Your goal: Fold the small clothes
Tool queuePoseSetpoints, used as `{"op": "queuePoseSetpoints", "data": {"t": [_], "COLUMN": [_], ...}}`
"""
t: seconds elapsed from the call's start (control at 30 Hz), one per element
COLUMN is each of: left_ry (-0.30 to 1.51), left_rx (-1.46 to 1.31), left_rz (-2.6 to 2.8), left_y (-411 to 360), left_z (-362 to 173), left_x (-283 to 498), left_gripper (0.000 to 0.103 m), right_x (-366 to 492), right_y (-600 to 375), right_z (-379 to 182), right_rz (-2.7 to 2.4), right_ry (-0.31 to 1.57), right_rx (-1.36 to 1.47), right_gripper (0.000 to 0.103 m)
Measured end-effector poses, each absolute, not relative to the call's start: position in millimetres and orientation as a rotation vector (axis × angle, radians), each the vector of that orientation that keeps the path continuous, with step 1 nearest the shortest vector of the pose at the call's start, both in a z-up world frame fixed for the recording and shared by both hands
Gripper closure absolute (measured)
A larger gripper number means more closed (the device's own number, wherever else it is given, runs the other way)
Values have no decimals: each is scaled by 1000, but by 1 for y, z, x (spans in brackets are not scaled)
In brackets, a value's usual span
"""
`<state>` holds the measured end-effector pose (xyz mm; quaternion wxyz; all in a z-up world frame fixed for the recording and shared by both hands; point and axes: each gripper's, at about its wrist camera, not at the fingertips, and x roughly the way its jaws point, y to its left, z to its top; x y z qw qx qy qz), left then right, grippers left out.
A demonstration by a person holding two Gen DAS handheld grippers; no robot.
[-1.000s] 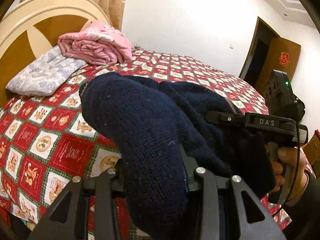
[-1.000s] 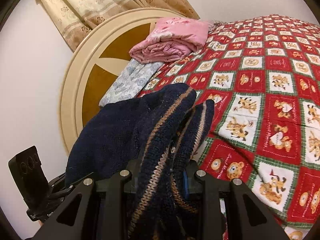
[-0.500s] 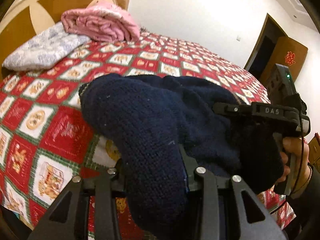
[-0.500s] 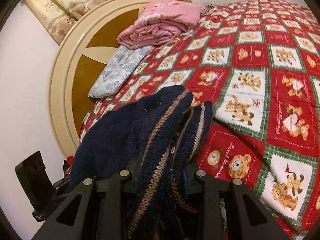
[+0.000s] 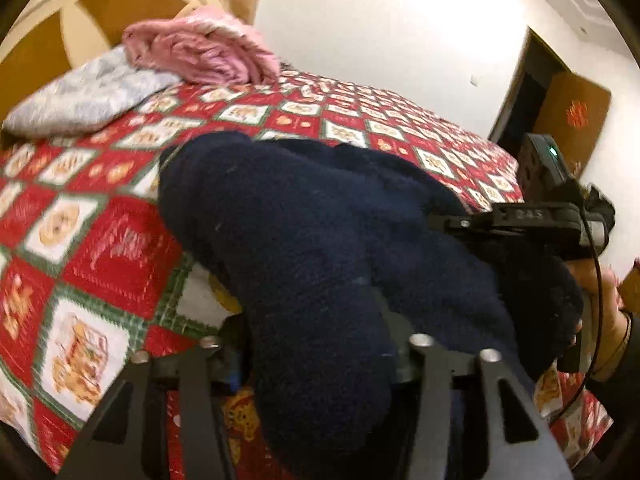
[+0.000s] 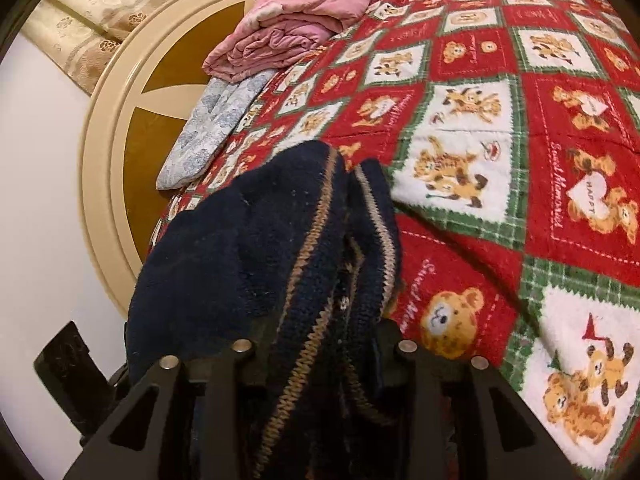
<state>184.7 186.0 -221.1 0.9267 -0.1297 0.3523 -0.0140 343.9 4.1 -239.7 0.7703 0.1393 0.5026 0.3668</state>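
Note:
A small dark navy knitted sweater [image 5: 304,240] hangs between my two grippers above the bed. My left gripper [image 5: 316,356] is shut on one bunched part of it; the cloth hides its fingertips. In the right wrist view the sweater [image 6: 248,256] shows tan stripes and my right gripper [image 6: 324,344] is shut on it, fingertips hidden. The right gripper also shows in the left wrist view [image 5: 532,220], held in a hand at the right.
The bed wears a red, white and green bear-print blanket [image 6: 500,168]. A folded pink quilt [image 6: 304,20] and a grey-blue pillow [image 6: 208,128] lie by the round cream headboard [image 6: 108,128]. A doorway [image 5: 532,100] is at the far right.
Both grippers have moved lower and closer to the blanket with the sweater held between them. The bed fills more of both views. Both grips are unchanged.

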Motion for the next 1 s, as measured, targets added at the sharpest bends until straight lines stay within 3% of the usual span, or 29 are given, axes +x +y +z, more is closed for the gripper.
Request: {"op": "queuePoseSetpoints", "data": {"t": [0.1, 0.27, 0.47, 0.8, 1.0], "left_ry": [749, 762, 783, 564, 462], "left_rx": [-411, -382, -275, -203, -196], "left_rz": [-48, 5, 59, 69, 68], "left_y": [201, 198, 181, 162, 160], "left_z": [-228, -217, -196, -116, -82], "left_x": [181, 154, 106, 36, 18], "left_gripper": [32, 23, 23, 23, 17], "right_x": [334, 307, 253, 116, 74], "right_y": [-5, -36, -62, -42, -34], "right_z": [-230, -207, -163, -81, -58], "right_rz": [735, 663, 509, 526, 532], "right_ry": [1063, 1015, 883, 609, 525], "right_rx": [245, 254, 161, -20, -71], "right_gripper": [47, 47, 46, 42, 42]}}
